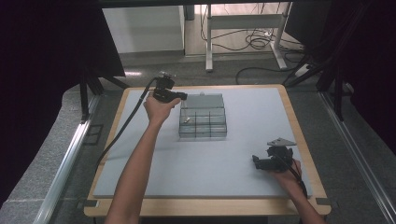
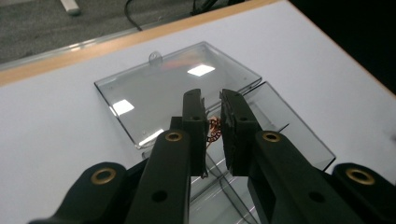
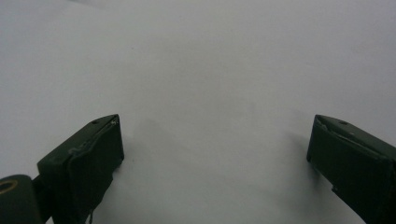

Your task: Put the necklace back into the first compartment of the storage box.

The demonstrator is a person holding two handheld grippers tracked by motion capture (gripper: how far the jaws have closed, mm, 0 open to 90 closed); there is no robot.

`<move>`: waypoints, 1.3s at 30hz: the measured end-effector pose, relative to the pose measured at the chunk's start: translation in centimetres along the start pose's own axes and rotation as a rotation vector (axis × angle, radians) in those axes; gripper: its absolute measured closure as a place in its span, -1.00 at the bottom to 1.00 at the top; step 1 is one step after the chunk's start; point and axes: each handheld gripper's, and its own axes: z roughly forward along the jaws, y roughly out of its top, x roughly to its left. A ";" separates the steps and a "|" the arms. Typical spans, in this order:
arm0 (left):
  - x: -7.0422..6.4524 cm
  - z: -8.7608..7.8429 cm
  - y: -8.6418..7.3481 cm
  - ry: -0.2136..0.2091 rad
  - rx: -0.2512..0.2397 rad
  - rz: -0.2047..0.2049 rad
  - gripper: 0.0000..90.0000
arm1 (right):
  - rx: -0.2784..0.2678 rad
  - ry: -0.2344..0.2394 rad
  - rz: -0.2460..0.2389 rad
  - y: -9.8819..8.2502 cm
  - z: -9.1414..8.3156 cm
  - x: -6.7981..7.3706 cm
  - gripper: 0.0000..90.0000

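clear plastic organizer box (image 1: 203, 123) sits on the grey table mat (image 1: 201, 177) a little toward 11 o'clock of the mat's middle, its lid (image 2: 177, 88) swung open and lying flat on the far side at 12 o'clock; dividers split the tray into small compartments; a small coppery coiled piece (image 2: 214, 130) shows in the narrow gap between the left gripper's (image 2: 212, 119) jaws, which stand nearly together, though whether the pads press on it cannot be told; that gripper hangs over the box's corner at 10 o'clock, its cable trailing off toward 8 o'clock; the right gripper (image 1: 261, 163) rests well apart on the mat at 4 o'clock of the box, jaws spread wide with bare mat between them.
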 end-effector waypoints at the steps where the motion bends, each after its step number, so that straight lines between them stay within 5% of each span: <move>1: 0.0 0.3 -0.2 -0.003 -0.001 -0.006 0.81 | 0.000 0.000 0.000 0.0 0.0 0.0 -0.93; 28: 0.2 5.7 -4.7 0.046 0.120 -0.009 0.79 | -0.001 -0.002 -0.001 0.0 0.0 0.0 -0.93; 39: 0.2 3.6 -4.3 0.025 0.049 0.015 0.19 | 0.000 -0.002 -0.001 0.0 0.0 0.0 -0.93</move>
